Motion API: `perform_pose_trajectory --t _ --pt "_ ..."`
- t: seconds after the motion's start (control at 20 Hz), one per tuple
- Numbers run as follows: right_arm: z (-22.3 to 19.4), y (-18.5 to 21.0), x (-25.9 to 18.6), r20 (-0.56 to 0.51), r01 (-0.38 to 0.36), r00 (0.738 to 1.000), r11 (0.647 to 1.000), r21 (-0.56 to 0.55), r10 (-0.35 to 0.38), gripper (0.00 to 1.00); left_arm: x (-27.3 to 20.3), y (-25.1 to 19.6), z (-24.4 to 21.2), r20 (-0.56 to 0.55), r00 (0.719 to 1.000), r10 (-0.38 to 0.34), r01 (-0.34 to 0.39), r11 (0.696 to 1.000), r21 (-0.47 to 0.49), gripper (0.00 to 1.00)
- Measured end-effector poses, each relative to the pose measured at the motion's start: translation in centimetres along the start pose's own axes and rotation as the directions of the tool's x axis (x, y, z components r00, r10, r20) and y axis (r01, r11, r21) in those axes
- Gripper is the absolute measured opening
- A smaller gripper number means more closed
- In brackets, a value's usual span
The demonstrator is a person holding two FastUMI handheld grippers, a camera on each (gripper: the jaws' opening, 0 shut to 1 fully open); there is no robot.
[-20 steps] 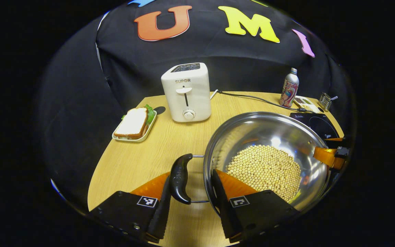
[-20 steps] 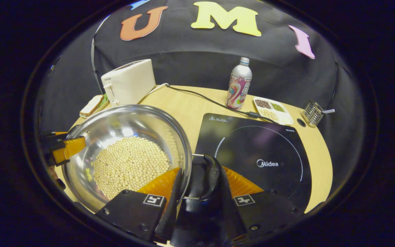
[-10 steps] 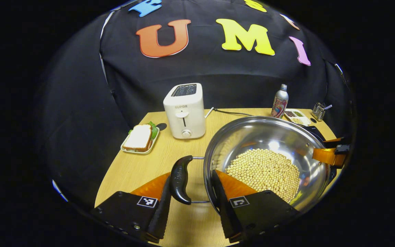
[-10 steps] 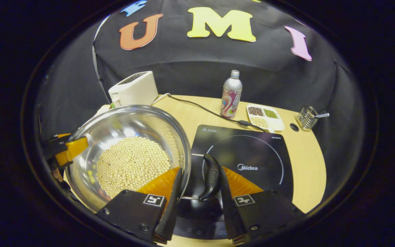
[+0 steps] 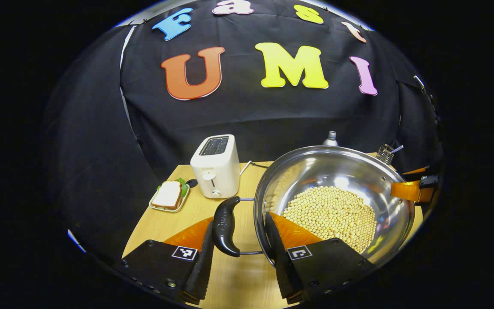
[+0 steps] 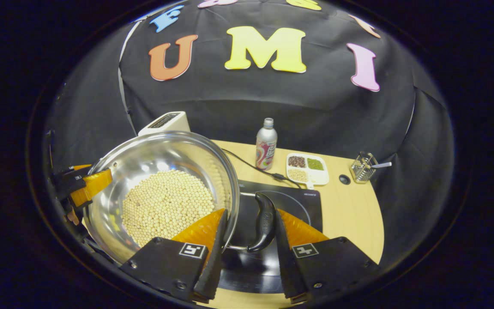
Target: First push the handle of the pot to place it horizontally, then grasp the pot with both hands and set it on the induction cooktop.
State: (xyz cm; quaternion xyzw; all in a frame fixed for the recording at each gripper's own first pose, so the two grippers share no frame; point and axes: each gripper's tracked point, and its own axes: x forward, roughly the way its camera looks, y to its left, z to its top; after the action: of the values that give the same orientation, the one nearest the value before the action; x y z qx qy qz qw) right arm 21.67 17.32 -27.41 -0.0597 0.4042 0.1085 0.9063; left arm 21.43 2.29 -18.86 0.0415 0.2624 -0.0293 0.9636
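The induction cooktop (image 6: 305, 201) lies bare; the bottle (image 6: 266, 144) and the snack tray (image 6: 306, 168) stand behind it, the toaster (image 5: 215, 171) far left.

No word is legible. A black-and-white square code tag (image 5: 184, 252) sits at 7 o'clock on the left gripper (image 5: 238, 221), another (image 5: 299, 252) at 5 o'clock; the right gripper (image 6: 249, 216) bears two alike. The embossed mark on the handle (image 5: 225, 225) of the pot (image 5: 315, 169) is too small to read.
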Motion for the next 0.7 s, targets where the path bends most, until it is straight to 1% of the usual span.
perform_pose_trajectory --t 0.1,0.15,0.2,0.35,0.4,0.45,0.5,0.65,0.7 --pt "0.8 -2.1 -1.2 0.017 0.018 1.000 1.000 -0.005 -0.017 0.57 -0.2 -1.9 1.2 0.022 1.000 -0.014 0.014 1.000 0.007 0.61" --pt "1.2 -3.3 -1.7 0.031 0.029 0.999 1.000 -0.012 -0.028 0.59 -0.2 -2.9 1.8 0.031 0.999 -0.023 0.023 1.000 0.013 0.61" --pt "1.4 -4.3 -2.4 0.038 0.041 0.998 0.999 -0.009 -0.040 0.60 -0.2 -4.1 2.3 0.042 0.998 -0.037 0.036 0.999 0.017 0.61" --pt "1.9 -8.0 -3.7 0.060 0.076 0.995 0.997 0.001 -0.076 0.60 -0.1 -7.3 3.3 0.052 0.996 -0.078 0.077 0.997 0.024 0.61" --pt "1.9 -9.2 -4.0 0.067 0.092 0.994 0.996 0.005 -0.092 0.58 0.2 -8.4 3.6 0.057 0.994 -0.091 0.090 0.996 0.027 0.61" --pt "2.0 -10.3 -4.2 0.072 0.107 0.992 0.994 0.003 -0.107 0.59 0.6 -9.5 3.7 0.057 0.993 -0.103 0.102 0.994 0.030 0.61" --pt "2.0 -11.3 -4.1 0.075 0.119 0.990 0.993 0.008 -0.120 0.57 1.0 -10.5 3.9 0.061 0.992 -0.114 0.112 0.993 0.035 0.61" --pt "1.3 -13.7 -4.1 0.065 0.146 0.987 0.989 0.023 -0.147 0.59 2.0 -12.8 3.8 0.054 0.988 -0.143 0.141 0.989 0.048 0.61" --pt "1.1 -14.3 -3.8 0.064 0.151 0.986 0.988 0.027 -0.153 0.58 2.4 -13.3 3.7 0.050 0.987 -0.150 0.147 0.988 0.050 0.61"
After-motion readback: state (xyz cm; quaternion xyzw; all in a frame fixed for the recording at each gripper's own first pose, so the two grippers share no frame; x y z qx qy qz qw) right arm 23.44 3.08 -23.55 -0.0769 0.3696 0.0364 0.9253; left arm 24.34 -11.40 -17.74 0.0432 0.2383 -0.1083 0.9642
